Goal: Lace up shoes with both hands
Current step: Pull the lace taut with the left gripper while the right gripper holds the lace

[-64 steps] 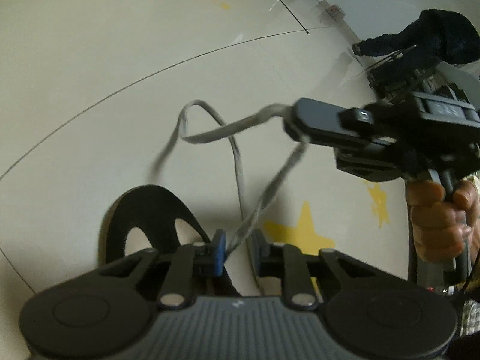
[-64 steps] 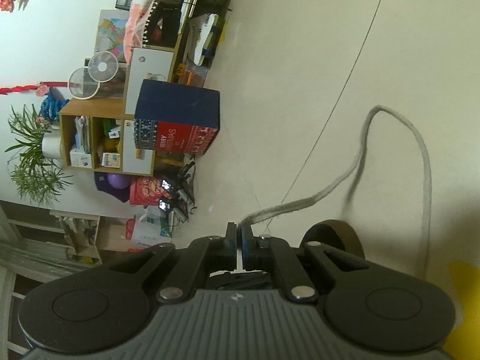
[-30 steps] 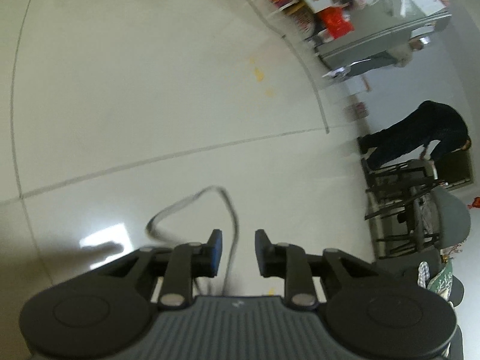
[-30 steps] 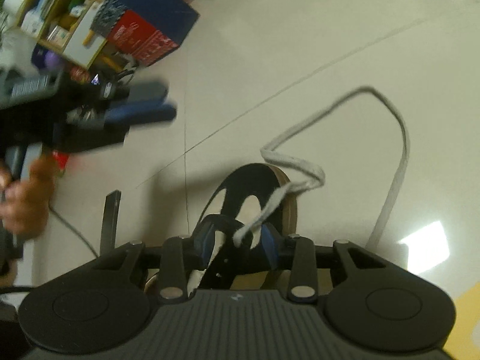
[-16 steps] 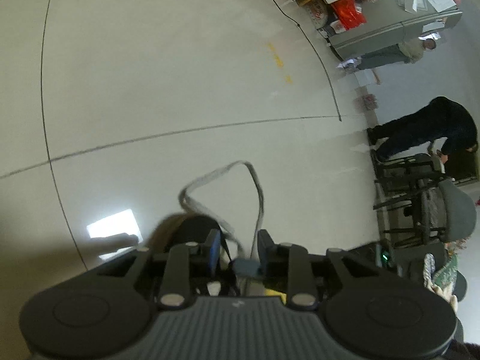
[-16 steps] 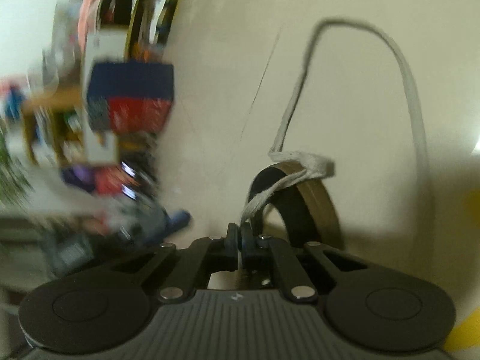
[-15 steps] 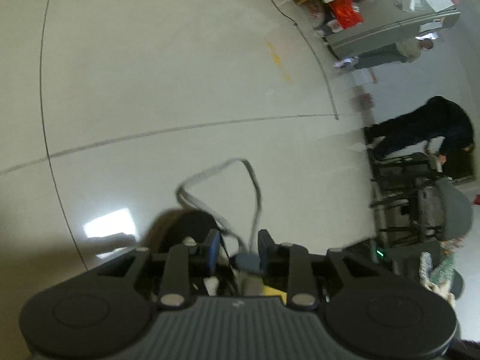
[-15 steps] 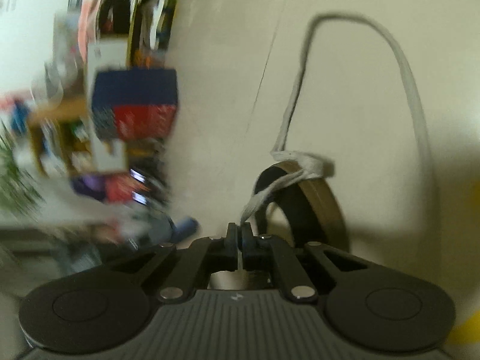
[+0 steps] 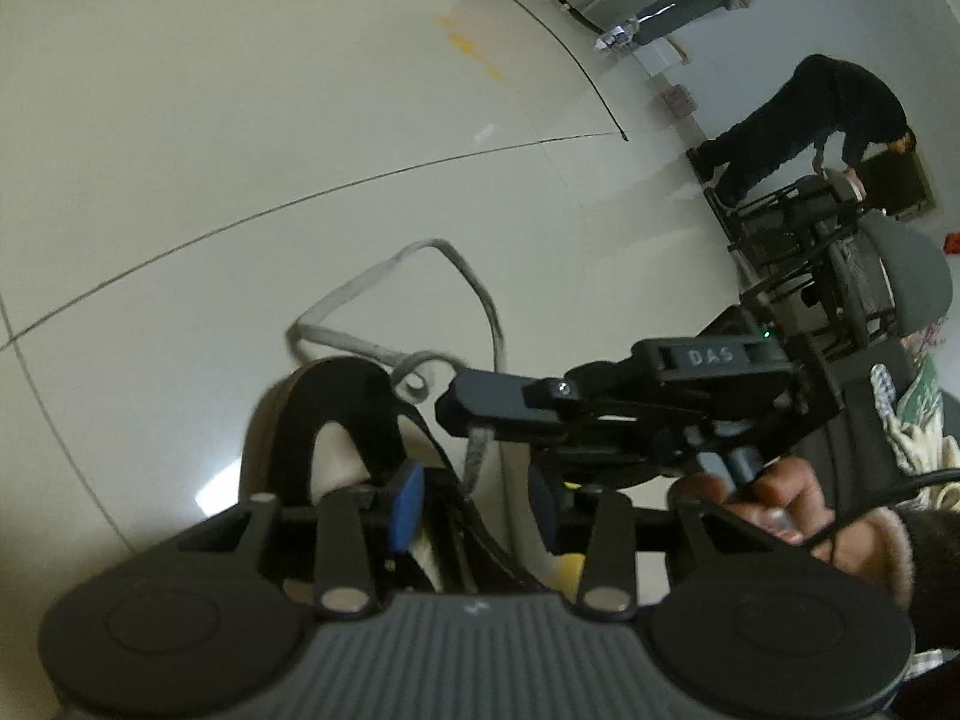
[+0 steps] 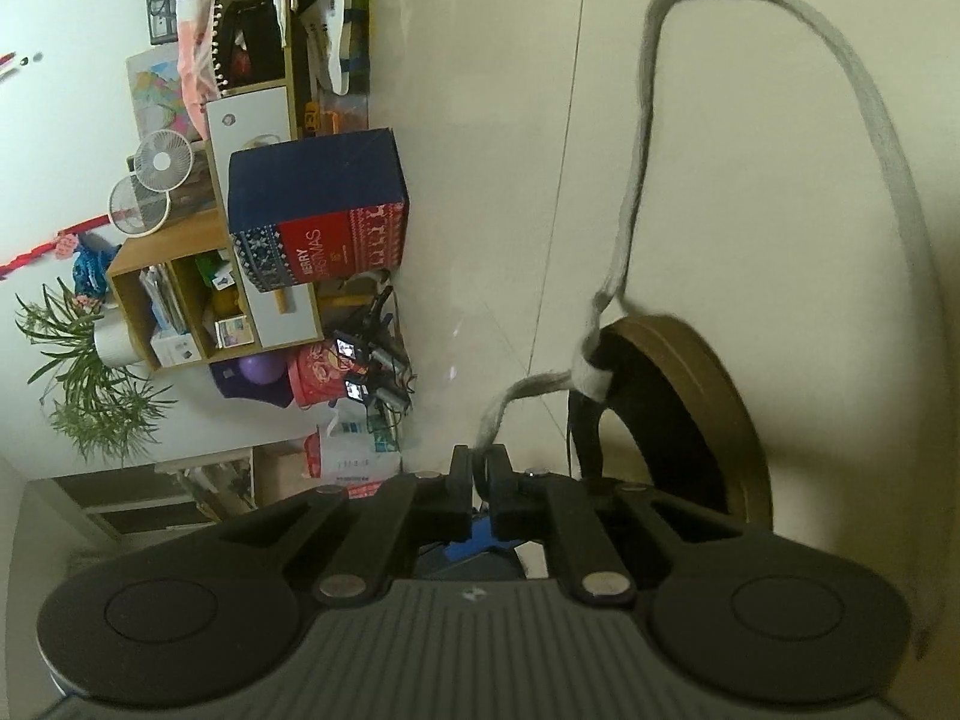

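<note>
A black shoe [image 9: 336, 414] with a brown sole stands on the pale floor, also seen in the right wrist view [image 10: 666, 414]. Its grey lace [image 9: 420, 252] loops out over the floor and coils at the shoe's collar. My right gripper [image 10: 480, 468] is shut on a lace strand, which runs up to a small knot at the shoe's rim. In the left wrist view it [image 9: 480, 408] reaches in from the right with the lace hanging from its tip. My left gripper [image 9: 474, 504] is open just above the shoe's opening, holding nothing.
A hand [image 9: 780, 516] holds the right gripper's handle. A person in dark clothes [image 9: 810, 114] bends over chairs [image 9: 804, 228] far right. A Christmas box [image 10: 324, 210], a wooden shelf [image 10: 180, 300] and a plant [image 10: 84, 378] stand along the wall. A long lace loop [image 10: 870, 120] lies on the floor.
My right gripper, open a second ago, has shut on the lace and pulled it sideways into the left wrist view. My left gripper stays open and has dropped closer to the shoe.
</note>
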The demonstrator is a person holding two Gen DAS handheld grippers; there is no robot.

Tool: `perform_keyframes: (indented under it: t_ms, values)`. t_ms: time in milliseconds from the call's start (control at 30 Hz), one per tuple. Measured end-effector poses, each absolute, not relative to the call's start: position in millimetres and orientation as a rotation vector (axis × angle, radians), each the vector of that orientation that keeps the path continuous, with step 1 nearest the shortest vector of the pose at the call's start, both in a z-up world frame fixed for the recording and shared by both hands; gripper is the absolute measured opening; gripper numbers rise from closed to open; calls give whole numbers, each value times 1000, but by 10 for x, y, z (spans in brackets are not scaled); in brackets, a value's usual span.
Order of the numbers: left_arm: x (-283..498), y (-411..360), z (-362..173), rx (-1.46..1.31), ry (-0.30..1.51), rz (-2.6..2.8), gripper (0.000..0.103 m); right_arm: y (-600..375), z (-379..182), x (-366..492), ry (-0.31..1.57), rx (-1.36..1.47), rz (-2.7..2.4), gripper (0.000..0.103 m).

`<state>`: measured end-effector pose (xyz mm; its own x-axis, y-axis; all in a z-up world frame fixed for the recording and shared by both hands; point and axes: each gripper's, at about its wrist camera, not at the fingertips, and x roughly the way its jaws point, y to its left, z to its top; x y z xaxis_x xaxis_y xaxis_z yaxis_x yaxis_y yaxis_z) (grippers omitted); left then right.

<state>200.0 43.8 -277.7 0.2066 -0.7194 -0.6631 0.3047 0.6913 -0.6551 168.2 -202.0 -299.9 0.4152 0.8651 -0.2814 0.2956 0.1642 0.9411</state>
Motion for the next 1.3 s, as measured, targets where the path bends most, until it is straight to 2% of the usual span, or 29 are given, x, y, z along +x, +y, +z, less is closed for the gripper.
perform_keyframes:
  t_ms: [67,100,133,200,233,633,1100,1167,1300]
  values:
    - [2015,449,-2770,-441,1139,-742,38,-2046,-3005,1675,1124,1394,554,8]
    - [2021,449,-2767,-445,1132,-742,32,-2052,-3011,1671,1124,1396,549,8]
    - [2025,439,-2759,-445,1126,-744,20,-2058,-3019,1667,1124,1398,542,8]
    - [2022,397,-2744,-421,1119,-755,3,-2068,-3034,1661,1124,1401,529,9]
    - [2009,372,-2732,-397,1110,-755,2,-2064,-3037,1665,1128,1397,526,9]
    - [1891,287,-2681,-329,1077,-783,1,-1951,-2908,1798,1089,1490,640,9]
    - [1919,383,-2635,-342,1058,-737,1,-2186,-1981,2142,825,1530,771,12]
    - [1918,395,-2627,-342,1059,-727,1,-2254,-1804,2171,792,1510,775,16]
    - [1941,414,-2635,-356,1070,-685,1,-2377,-1498,2207,702,1504,801,17]
